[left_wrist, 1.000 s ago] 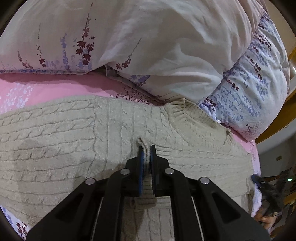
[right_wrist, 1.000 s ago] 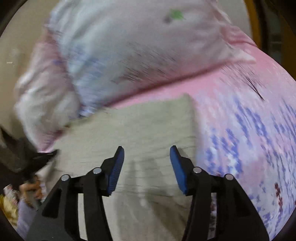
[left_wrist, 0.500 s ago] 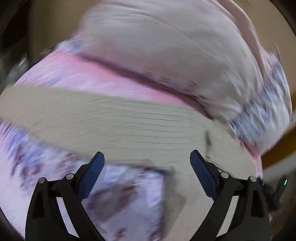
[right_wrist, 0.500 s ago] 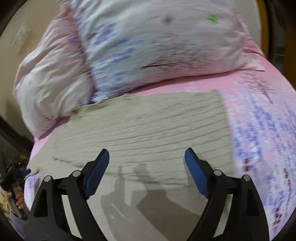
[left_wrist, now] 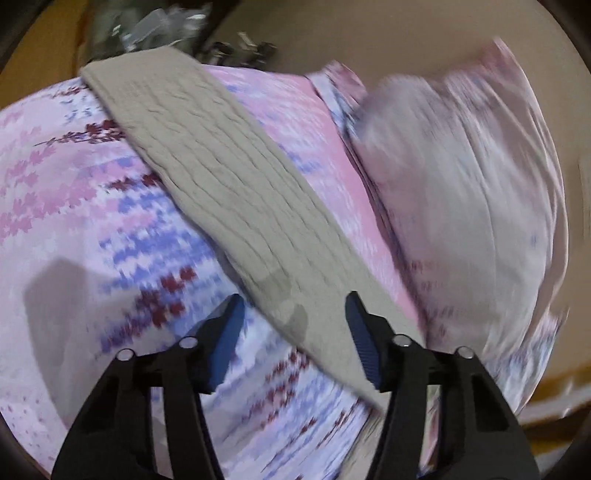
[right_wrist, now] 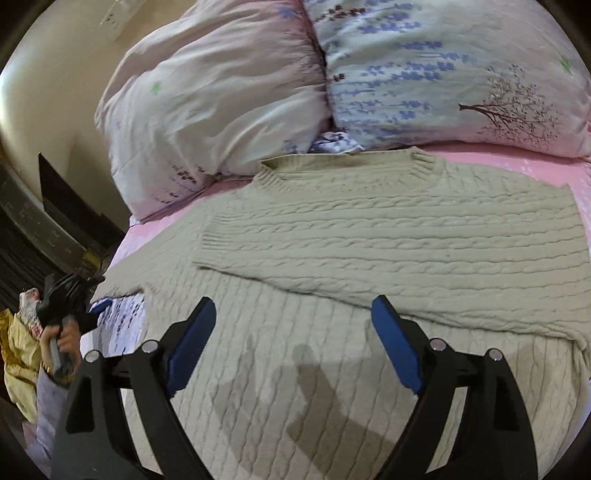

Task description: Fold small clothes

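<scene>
A beige cable-knit sweater [right_wrist: 369, 236] lies flat on the pink floral bed sheet [left_wrist: 92, 206], with one sleeve folded across its body. In the left wrist view its other sleeve [left_wrist: 229, 177] stretches out diagonally over the sheet. My left gripper [left_wrist: 293, 332] is open and empty, hovering over the near part of that sleeve; the view is blurred. My right gripper [right_wrist: 293, 336] is open and empty above the sweater's lower body. The left gripper also shows in the right wrist view [right_wrist: 70, 306] at the bed's left edge.
Two big floral pillows [right_wrist: 406, 74] lie behind the sweater's collar; one shows in the left wrist view [left_wrist: 461, 203]. The bed's left edge drops to a dark floor with clutter [right_wrist: 18, 332]. More clutter [left_wrist: 166, 22] lies beyond the sleeve's far end.
My left gripper let go of the sweater, opened and swung left to the outstretched sleeve. My right gripper opened wider and drew back over the sweater's body.
</scene>
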`<state>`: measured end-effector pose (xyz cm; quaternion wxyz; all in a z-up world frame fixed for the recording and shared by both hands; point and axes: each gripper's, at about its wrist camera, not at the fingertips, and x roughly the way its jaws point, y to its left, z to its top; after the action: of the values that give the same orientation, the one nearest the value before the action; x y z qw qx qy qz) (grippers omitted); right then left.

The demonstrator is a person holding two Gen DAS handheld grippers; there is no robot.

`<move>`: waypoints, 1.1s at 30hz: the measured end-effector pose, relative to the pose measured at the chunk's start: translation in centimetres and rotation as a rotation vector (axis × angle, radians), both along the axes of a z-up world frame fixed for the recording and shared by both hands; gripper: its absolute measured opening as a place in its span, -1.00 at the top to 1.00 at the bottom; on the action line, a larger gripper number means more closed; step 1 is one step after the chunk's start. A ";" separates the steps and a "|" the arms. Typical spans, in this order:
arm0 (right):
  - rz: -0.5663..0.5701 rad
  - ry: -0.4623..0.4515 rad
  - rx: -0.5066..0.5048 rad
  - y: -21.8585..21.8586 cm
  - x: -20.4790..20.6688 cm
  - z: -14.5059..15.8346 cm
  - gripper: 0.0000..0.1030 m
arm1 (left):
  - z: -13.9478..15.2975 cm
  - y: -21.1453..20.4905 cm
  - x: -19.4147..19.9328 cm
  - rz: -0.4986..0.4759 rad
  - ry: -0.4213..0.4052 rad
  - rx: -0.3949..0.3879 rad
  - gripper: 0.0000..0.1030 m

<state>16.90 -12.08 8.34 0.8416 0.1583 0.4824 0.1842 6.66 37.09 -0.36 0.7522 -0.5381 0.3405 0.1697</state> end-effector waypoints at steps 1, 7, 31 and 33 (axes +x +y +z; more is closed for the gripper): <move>0.001 -0.004 0.002 0.0 -0.2 0.1 -0.68 | -0.2 0.4 0.0 0.023 -0.003 -0.016 0.04; -0.036 -0.009 0.021 -2.0 -0.9 0.3 -0.72 | -0.4 0.7 0.4 0.058 -0.004 -0.032 0.60; -0.168 -0.006 0.056 -8.5 -2.4 -0.5 -0.72 | 6.4 -31.1 11.0 -0.744 -0.337 0.329 0.89; -0.177 0.003 0.057 -8.9 -2.4 -0.8 -0.72 | 3.9 -34.2 12.1 -0.828 -0.229 0.383 0.89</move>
<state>14.51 -21.02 7.53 0.8490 0.2245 0.4624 0.1222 18.79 2.88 3.49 0.8751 -0.2238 0.4037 -0.1452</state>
